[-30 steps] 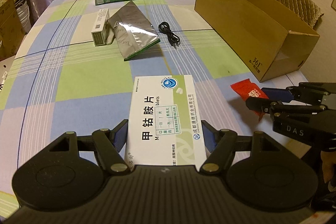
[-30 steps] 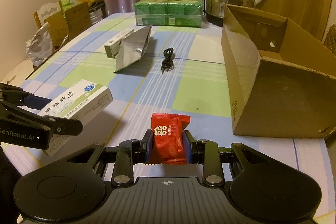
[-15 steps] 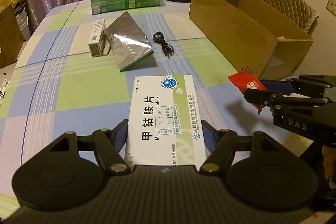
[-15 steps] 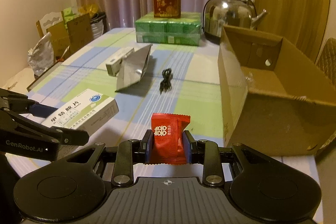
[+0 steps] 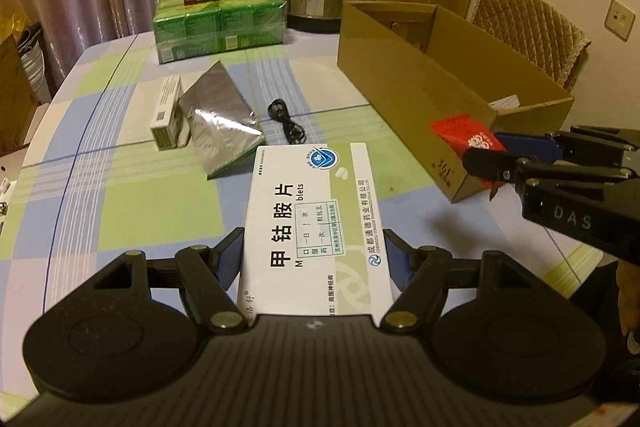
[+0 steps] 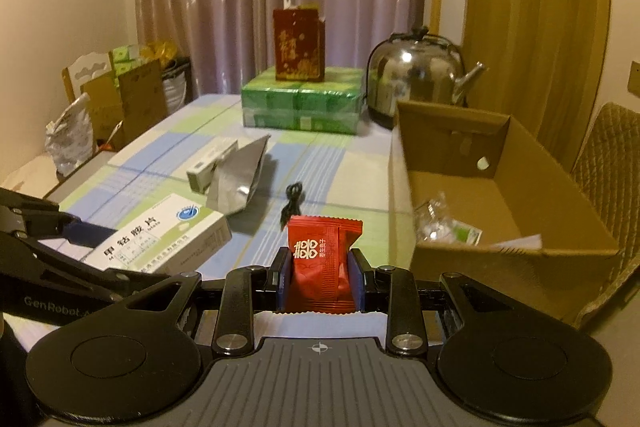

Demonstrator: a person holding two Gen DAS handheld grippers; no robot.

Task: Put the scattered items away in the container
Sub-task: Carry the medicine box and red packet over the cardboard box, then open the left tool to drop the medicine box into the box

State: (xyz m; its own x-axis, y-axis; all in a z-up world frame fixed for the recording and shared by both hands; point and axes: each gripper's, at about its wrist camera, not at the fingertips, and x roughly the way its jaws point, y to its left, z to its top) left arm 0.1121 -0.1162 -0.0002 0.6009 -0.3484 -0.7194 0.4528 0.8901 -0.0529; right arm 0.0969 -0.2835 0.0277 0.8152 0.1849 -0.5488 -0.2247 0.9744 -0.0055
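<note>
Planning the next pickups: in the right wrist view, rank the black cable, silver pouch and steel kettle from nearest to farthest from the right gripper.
1. black cable, just ahead, centre.
2. silver pouch, ahead, left.
3. steel kettle, far end, right, behind the cardboard box.

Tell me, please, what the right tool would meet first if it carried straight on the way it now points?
Probably the black cable on the tablecloth, straight ahead past the red packet that the right tool holds. The cardboard box sits just right of that line; depth is uncertain.
</note>
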